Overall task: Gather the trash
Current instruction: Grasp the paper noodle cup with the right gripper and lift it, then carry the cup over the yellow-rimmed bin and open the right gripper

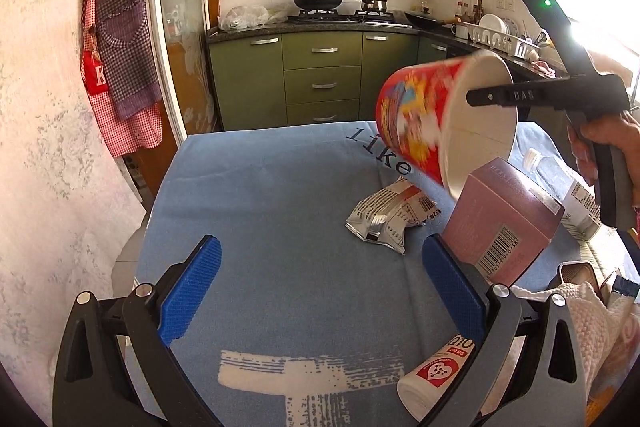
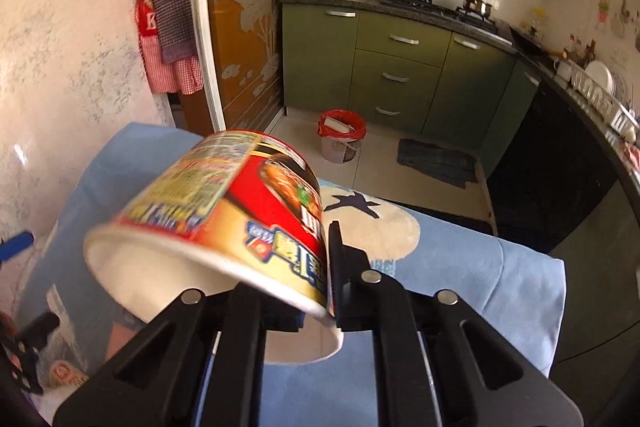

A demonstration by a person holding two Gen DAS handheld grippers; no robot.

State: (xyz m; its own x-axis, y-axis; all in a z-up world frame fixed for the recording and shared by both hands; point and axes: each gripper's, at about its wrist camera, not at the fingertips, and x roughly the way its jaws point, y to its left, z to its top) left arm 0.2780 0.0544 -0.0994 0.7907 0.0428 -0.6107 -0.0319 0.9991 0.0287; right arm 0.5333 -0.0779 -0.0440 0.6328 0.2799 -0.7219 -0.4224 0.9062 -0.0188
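Table [image 1: 280,227] fills the lower centre of the left wrist view, draped in a soft blue cloth with a white print and dark lettering.

Red, tapered paper noodle cup [image 2: 224,211], glossy printed wall, plain white inside, hangs tilted at centre of the right wrist view, mouth toward the camera, clear of the cloth. In the left wrist view it sits at right of centre, above the other trash.

Pink rectangular cardboard box [image 1: 504,223] with barcode, lower right of the left wrist view, just beside the right blue pad. Crumpled silver foil wrapper [image 1: 384,219] lies flat on the cloth, left of the box. White plastic tube [image 1: 432,383] with red heart label lies at bottom right.

Right gripper [image 2: 326,279]: black fingers angled downward, clamped on the cup's rim, one inside, one outside. A hand [image 1: 612,143] grips its handle at right edge.

Left gripper [image 1: 320,291]: ribbed blue-padded fingers wide apart, holding nothing, above the cloth.
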